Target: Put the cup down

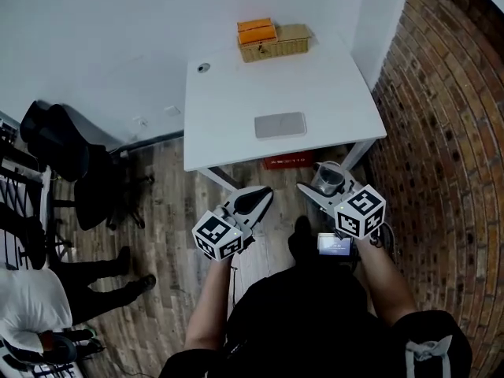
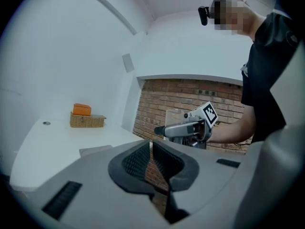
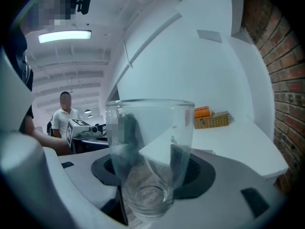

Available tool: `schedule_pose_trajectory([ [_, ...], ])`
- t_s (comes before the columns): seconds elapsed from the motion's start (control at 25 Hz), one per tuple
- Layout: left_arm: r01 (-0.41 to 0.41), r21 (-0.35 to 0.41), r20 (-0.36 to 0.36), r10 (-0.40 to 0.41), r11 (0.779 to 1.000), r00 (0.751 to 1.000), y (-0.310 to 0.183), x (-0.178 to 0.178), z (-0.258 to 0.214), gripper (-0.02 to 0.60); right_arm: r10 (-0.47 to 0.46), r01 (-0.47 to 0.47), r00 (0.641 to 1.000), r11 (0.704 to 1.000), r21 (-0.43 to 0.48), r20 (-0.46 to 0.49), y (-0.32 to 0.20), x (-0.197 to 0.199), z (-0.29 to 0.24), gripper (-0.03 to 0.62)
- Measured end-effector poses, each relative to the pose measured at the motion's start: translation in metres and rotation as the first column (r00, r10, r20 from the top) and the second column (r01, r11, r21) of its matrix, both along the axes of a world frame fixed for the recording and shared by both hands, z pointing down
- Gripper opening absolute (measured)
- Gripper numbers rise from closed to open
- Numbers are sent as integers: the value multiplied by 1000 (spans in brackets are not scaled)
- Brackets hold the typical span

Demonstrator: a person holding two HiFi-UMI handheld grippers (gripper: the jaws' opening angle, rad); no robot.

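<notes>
The right hand-held gripper (image 1: 324, 186) grips a clear, empty cup (image 3: 150, 156) between its jaws, upright, in the air just off the near edge of the white desk (image 1: 236, 109). The left hand-held gripper (image 1: 256, 200) is beside it, jaws drawn to a narrow slit with nothing between them. A basket (image 1: 276, 44) stands at the far edge of the desk.

White table (image 1: 228, 101) in a corner: white wall (image 1: 102, 46) behind it, red brick wall (image 1: 445, 132) right of it. Wood-plank floor (image 1: 169, 235) under and left of table. Black office chair (image 1: 71, 164) left of table. Wicker basket (image 1: 277, 47) with orange box (image 1: 257, 31) at table's far edge, grey pad (image 1: 279, 124) near its front edge. Ceiling strip light (image 3: 64, 36) lit.
</notes>
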State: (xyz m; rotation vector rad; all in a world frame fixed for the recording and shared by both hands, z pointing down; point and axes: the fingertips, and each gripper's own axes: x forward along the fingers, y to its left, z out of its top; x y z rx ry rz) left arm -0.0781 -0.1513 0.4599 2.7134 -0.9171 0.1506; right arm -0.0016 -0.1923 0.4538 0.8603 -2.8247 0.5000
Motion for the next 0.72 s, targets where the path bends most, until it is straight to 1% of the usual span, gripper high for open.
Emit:
schedule_pose_trajectory([
  [0.2, 34, -8, -5, -34, 999, 999, -75, -1, -5, 11, -30, 30, 999, 1000, -5, 17, -78, -2, -5, 273],
  [0.32, 31, -19, -18, -31, 999, 999, -106, 4, -6, 11, -51, 51, 998, 999, -8, 24, -112, -5, -7, 273],
  [0.52, 31, -30, -23, -32, 999, 999, -138, 6, -3, 11, -83, 84, 996, 996, -21, 25, -144, -12, -3, 273],
  [0.72, 23, -31, -32, -24, 999, 999, -161, -7, -6, 11, -78, 79, 996, 996, -32, 33, -162, -27, -4, 273],
])
